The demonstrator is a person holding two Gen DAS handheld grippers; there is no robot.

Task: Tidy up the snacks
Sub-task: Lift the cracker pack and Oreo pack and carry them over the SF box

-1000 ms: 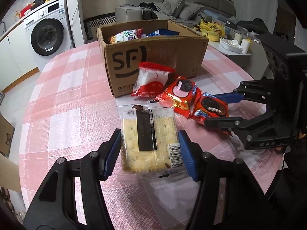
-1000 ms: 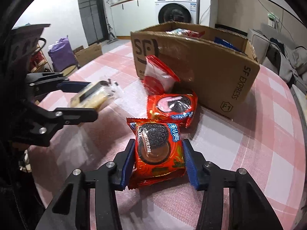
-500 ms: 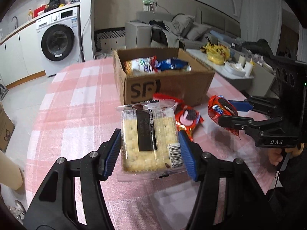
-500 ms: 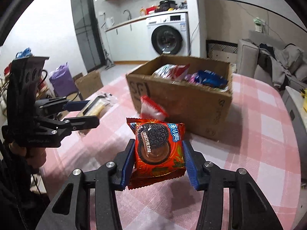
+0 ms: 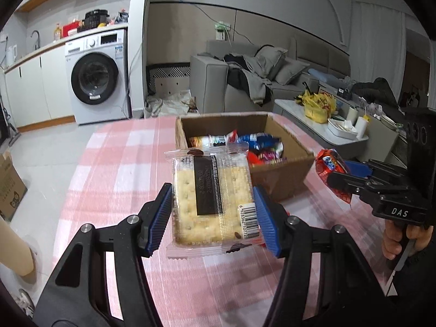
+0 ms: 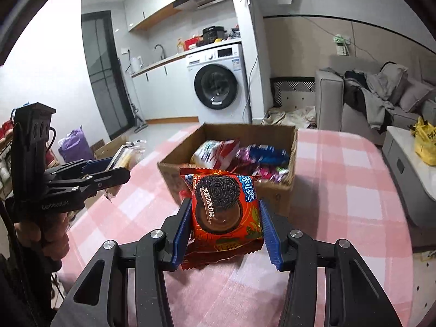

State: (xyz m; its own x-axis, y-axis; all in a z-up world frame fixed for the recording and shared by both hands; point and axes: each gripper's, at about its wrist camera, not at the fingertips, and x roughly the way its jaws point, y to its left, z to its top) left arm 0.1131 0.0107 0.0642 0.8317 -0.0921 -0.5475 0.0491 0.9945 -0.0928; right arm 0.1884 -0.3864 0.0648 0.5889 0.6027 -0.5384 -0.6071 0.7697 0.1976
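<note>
- Behind the cracker packet (image 5: 212,199), part of the cardboard box (image 5: 283,174) and its snacks (image 5: 261,147) is hidden; the wrappers inside blur together.
- Left gripper (image 5: 212,215) pinches the cracker packet by its sides, held above the pink checked table (image 5: 114,169), just before the box.
- Right gripper (image 6: 224,231) pinches a red cookie packet (image 6: 224,209) the same way, covering the box's near wall.
- Each gripper shows only partly in the other's view, cut by the frame edge.
- Washing machine (image 5: 96,79) and sofa (image 5: 245,81) stand beyond the table.
</note>
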